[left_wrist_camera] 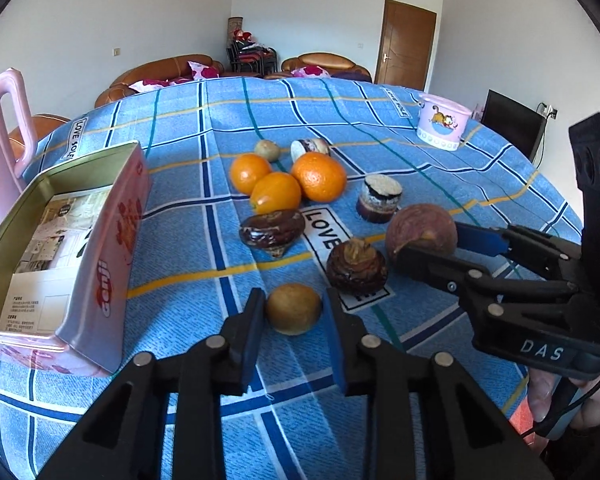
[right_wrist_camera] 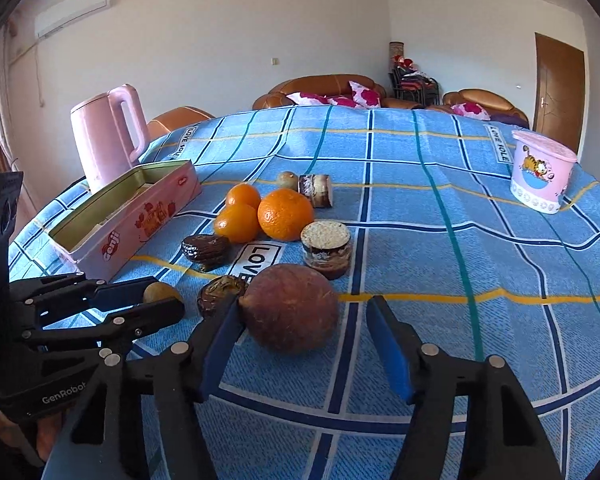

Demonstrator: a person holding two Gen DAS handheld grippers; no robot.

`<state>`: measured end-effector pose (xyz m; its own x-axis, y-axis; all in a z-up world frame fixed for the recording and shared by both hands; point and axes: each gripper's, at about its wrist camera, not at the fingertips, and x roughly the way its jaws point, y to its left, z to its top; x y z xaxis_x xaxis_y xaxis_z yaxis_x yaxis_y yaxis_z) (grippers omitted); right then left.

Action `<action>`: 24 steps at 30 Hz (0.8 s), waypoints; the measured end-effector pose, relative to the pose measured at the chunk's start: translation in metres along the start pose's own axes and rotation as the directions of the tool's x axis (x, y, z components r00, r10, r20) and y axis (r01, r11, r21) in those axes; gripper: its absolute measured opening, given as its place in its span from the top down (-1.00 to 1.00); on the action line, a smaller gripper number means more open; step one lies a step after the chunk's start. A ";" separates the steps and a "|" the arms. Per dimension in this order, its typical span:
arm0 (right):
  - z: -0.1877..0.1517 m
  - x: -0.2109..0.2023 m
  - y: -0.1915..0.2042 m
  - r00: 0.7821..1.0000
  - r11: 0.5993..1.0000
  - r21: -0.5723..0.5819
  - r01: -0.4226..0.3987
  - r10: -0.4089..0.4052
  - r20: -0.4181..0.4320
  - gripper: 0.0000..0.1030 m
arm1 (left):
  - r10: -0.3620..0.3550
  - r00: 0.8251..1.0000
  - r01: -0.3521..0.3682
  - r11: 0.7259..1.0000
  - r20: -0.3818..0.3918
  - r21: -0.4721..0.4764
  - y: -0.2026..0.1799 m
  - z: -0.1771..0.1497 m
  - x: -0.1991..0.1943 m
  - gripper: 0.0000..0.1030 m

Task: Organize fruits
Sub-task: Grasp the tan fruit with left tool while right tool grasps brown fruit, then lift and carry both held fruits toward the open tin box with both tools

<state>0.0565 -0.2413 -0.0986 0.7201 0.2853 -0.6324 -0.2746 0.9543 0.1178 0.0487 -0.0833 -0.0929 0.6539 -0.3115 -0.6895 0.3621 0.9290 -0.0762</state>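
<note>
Fruits are spread on the blue checked worktop (left_wrist_camera: 440, 184) beside the pink tin (left_wrist_camera: 100, 248). A small brown fruit (left_wrist_camera: 294, 309) nearest the tin is clenched by the left tool (left_wrist_camera: 294, 312). A large reddish fruit (right_wrist_camera: 290, 306), farther from the tin, is flanked by the right tool (right_wrist_camera: 304, 316), whose one pad (right_wrist_camera: 224, 334) touches it while the other stands apart.

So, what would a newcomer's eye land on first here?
Probably the three oranges bunched mid-table on the blue checked cloth. Then the two grippers: the left gripper shut on a small tan fruit, the right gripper straddling a large reddish-brown fruit.
</note>
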 end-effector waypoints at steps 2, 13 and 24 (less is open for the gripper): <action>0.000 0.004 0.000 0.999 1.000 -0.008 -0.027 0.026 -0.030 0.00 | -0.006 1.000 0.006 1.000 0.008 -0.002 0.001 0.000 -0.001 0.41; -0.002 -0.008 0.000 0.997 0.999 -0.009 -0.041 0.042 0.057 0.01 | 0.010 0.995 -0.009 1.000 0.100 -0.012 0.005 -0.003 -0.014 0.41; -0.006 -0.021 0.003 0.987 0.999 -0.036 -0.034 0.039 0.158 0.01 | 0.037 0.982 -0.038 0.999 0.183 0.003 0.003 -0.006 -0.025 0.41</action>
<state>0.0367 -0.2452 -0.0899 0.8006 0.3326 -0.4985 -0.3213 0.9404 0.1113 0.0293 -0.0719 -0.0801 0.7774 -0.3079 -0.5484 0.3384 0.9398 -0.0479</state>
